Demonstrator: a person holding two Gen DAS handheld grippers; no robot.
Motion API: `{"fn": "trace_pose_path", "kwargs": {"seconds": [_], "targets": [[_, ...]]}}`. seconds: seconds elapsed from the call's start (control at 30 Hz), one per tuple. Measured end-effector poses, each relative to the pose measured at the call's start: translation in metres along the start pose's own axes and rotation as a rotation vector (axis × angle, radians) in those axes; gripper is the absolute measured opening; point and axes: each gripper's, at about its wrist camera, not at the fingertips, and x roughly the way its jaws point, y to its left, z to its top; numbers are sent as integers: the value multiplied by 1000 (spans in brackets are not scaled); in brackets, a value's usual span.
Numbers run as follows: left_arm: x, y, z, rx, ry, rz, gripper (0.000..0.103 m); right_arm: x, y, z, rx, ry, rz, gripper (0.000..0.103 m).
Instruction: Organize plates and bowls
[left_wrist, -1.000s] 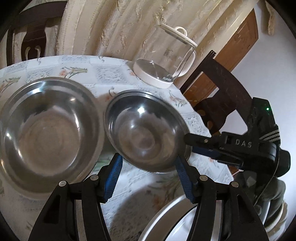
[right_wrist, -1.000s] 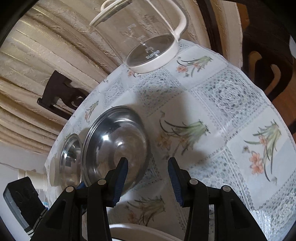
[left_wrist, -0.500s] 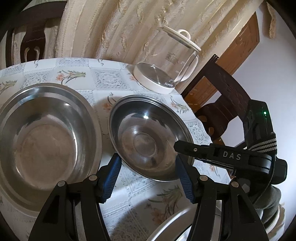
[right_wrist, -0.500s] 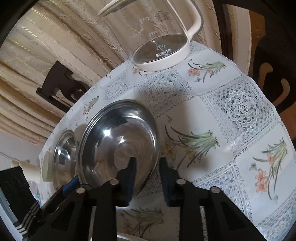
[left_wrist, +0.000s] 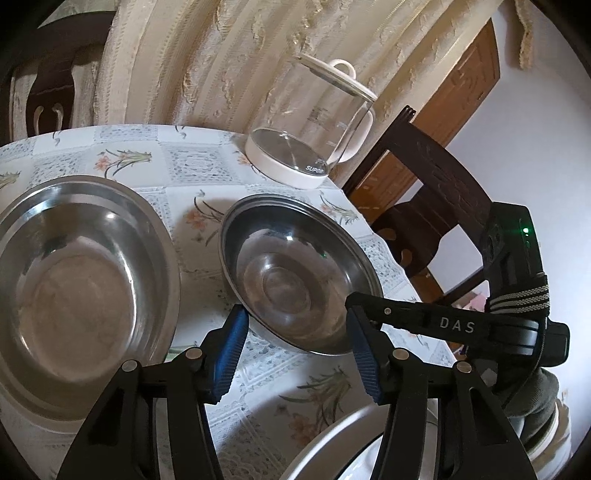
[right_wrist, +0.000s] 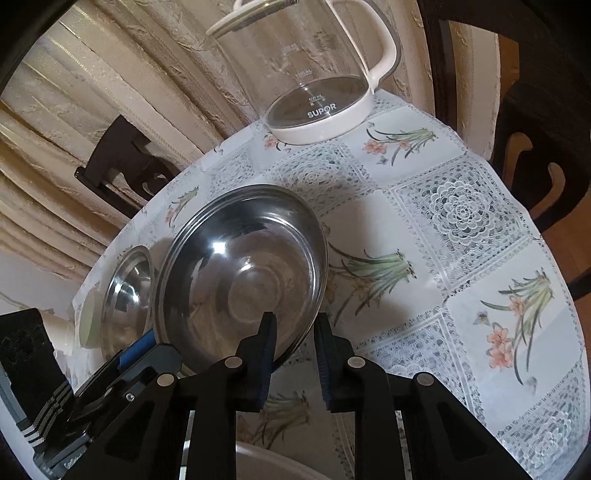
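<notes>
the smaller steel bowl (right_wrist: 240, 273) sits on the table (right_wrist: 461, 258) just right of the larger steel bowl (left_wrist: 74, 284), rims near but apart. the right claw (right_wrist: 293, 354) straddles its near rim, one pad inside the bowl and one outside, with a narrow gap left; whether the pads already grip the rim i cannot tell. pinching the thin rim looks like the way to lift it, probably for nesting into the larger bowl. the left claw (left_wrist: 295, 354) hangs spread wide and empty in front of the bowl. a white plate (left_wrist: 332, 446) lies nearer, a glass kettle (right_wrist: 317, 74) behind.
</notes>
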Motion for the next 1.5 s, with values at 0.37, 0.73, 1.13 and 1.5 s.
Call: {"fn": "trace_pose_path", "kwargs": {"seconds": [0.37, 0.73, 1.13, 1.5], "targets": [[-26, -2, 1, 19, -62, 14, 54, -21, 23, -4, -46, -45, 22, 22], [-69, 24, -4, -37, -150, 55, 29, -23, 58, -12, -100, -66, 49, 22], [-103, 53, -13, -93, -215, 90, 24, -11, 100, -14, -154, -50, 84, 22], [-120, 94, -17, -179, -229, 131, 24, 17, 130, -17, -172, -4, 87, 22]]}}
